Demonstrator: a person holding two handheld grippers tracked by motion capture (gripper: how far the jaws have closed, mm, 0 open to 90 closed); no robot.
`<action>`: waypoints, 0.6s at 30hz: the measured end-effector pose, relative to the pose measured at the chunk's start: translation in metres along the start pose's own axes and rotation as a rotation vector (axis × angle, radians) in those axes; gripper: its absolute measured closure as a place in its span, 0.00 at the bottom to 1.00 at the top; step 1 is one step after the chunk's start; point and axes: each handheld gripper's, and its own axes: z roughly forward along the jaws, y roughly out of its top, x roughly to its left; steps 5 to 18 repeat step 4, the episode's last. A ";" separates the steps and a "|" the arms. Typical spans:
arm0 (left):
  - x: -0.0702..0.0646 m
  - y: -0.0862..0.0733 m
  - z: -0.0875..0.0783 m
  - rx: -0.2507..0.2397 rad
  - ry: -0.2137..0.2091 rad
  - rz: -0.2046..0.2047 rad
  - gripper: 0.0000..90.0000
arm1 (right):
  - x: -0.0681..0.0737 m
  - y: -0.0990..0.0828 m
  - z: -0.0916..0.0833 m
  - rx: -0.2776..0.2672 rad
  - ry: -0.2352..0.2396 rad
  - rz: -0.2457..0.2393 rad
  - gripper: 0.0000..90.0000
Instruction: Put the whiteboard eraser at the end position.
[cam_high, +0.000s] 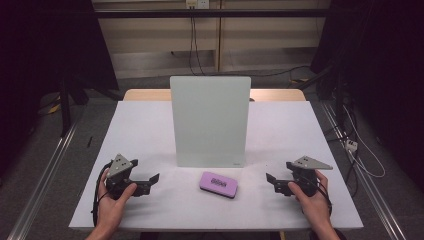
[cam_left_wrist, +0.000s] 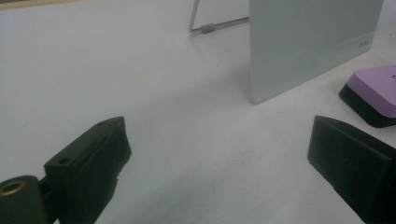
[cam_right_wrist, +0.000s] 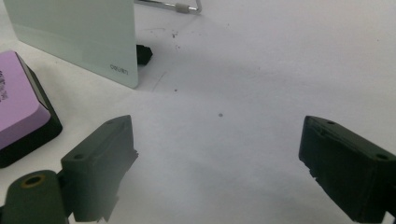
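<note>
Nothing is picked up yet: the purple eraser (cam_high: 218, 184) lies untouched on the counter (cam_high: 145, 130) before the upright whiteboard (cam_high: 210, 120), between the left claw (cam_high: 154, 178) and right claw (cam_high: 270, 179), both wide and empty.

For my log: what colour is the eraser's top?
Purple, over a black base; eraser shows best in the right gripper view.

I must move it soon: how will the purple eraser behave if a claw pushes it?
The purple eraser lies flat and low, so it likely slides and will not tip or roll. It looks like a stiff block. Its dark base may drag on the table.
</note>
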 end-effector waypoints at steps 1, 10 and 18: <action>0.000 0.000 0.000 -0.007 -0.001 -0.004 0.06 | 0.001 0.000 -0.001 -0.005 0.001 0.005 0.11; 0.001 0.001 0.000 -0.009 -0.003 -0.004 0.06 | 0.000 0.001 0.000 -0.006 0.001 0.008 0.11; 0.001 0.001 0.000 -0.009 -0.003 -0.004 0.06 | 0.000 0.001 0.000 -0.006 0.001 0.008 0.11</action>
